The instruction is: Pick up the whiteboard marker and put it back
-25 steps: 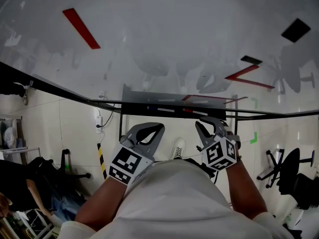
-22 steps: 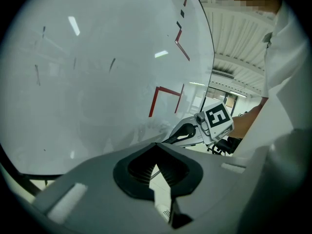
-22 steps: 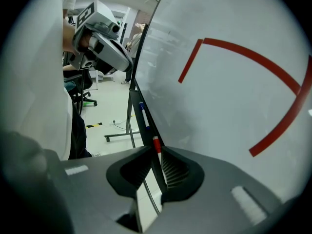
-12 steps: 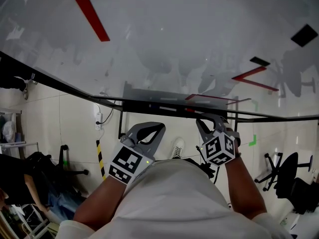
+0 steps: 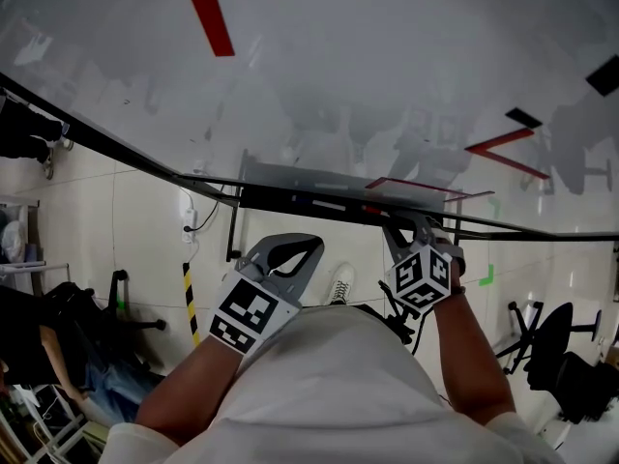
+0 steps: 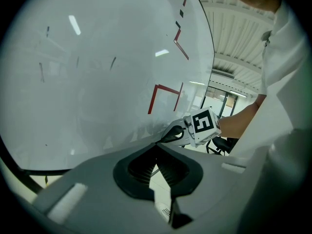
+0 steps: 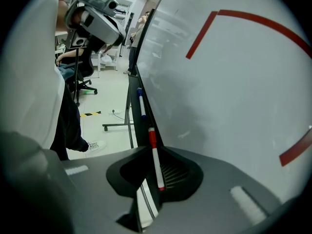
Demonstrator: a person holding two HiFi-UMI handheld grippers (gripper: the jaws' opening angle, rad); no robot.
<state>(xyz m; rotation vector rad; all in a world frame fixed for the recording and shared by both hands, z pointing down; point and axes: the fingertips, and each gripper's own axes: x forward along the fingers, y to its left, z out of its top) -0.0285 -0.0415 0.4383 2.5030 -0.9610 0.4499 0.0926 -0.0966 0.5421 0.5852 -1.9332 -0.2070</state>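
right gripper [image 7: 148, 149] is clamped on the slim white whiteboard marker with a red cap [image 7: 156, 165]. The barrel runs along the jaw line against the ribbed black pad, cap poking past the tips. The marker sits right at the dark metal tray [image 7: 140, 123] under the glossy white whiteboard [image 5: 338, 85]. A second pen with a blue cap [image 7: 140, 100] lies farther along the same ledge. left gripper [image 6: 156, 146] is closed on nothing, off to the left and clear of the tray. Reads as the put-back step, though it could be a fresh grab. Keep the barrel parallel to the ledge and seat it flat before letting go: smooth round plastic on a narrow lip will likely roll if dropped tilted
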